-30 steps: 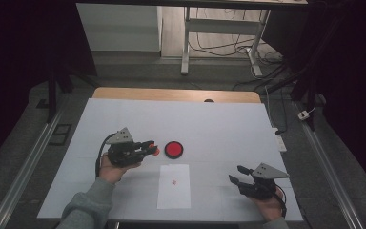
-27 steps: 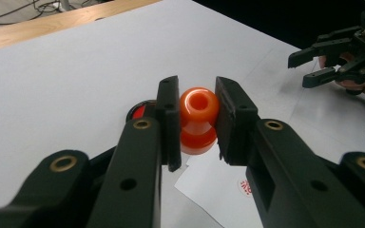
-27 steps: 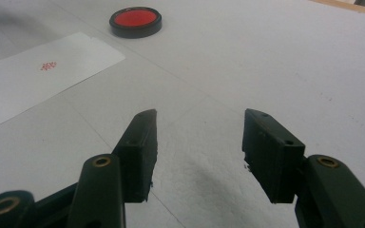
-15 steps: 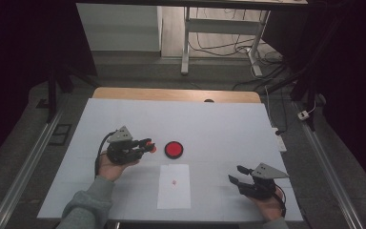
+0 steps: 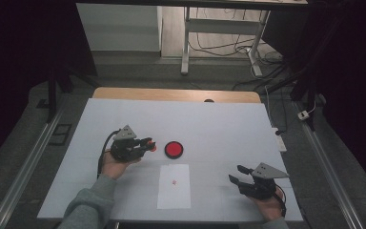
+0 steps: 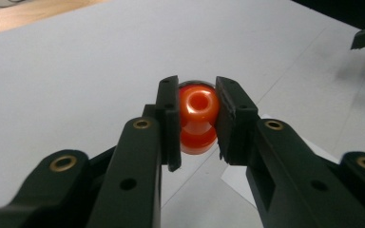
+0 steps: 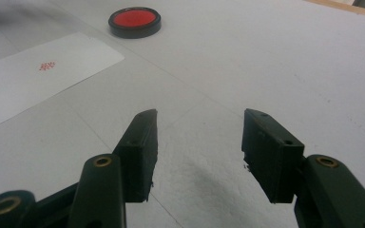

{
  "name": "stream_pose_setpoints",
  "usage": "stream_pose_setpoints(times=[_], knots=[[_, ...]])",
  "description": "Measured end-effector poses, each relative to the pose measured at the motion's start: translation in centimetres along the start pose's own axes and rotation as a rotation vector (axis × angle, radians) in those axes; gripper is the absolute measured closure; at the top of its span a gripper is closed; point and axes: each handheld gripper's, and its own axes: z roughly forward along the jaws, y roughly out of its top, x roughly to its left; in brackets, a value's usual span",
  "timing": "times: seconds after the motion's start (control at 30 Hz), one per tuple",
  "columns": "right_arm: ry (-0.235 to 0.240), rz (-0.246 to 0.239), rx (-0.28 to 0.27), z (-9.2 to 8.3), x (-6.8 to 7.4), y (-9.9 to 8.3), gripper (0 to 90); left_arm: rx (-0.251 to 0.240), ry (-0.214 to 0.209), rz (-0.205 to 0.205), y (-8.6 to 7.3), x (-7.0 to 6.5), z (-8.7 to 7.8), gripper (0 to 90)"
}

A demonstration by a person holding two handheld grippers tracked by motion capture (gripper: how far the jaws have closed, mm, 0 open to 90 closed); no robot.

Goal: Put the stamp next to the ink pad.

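Covering a wooden table (image 5: 124, 93), white sheet (image 5: 228, 124)

A small red mark on the paper sheet (image 5: 174, 186) is unreadable.

The left gripper (image 6: 197, 118) jaws clamp an orange stamp (image 6: 198, 116).

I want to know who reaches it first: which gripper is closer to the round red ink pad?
Left. The left gripper, shut on an orange stamp, sits just beside the red ink pad. The right gripper, open, is farther off, past the white paper.
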Motion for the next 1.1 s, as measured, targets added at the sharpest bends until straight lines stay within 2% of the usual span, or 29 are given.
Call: stream_pose_setpoints(times=[0.4,0.8,1.1], knots=[[-0.005,-0.003,0.008,0.1,0.0,0.0,46.2,0.051,0.042,-0.019,-0.7,1.0,2.0,72.3],[-0.010,0.005,0.018,0.2,0.0,0.0,46.3,0.105,0.045,-0.015,-1.5,1.0,3.6,72.2],[-0.009,0.004,0.023,0.2,0.0,0.0,46.3,0.147,0.041,0.024,-1.9,0.5,4.9,72.1]])
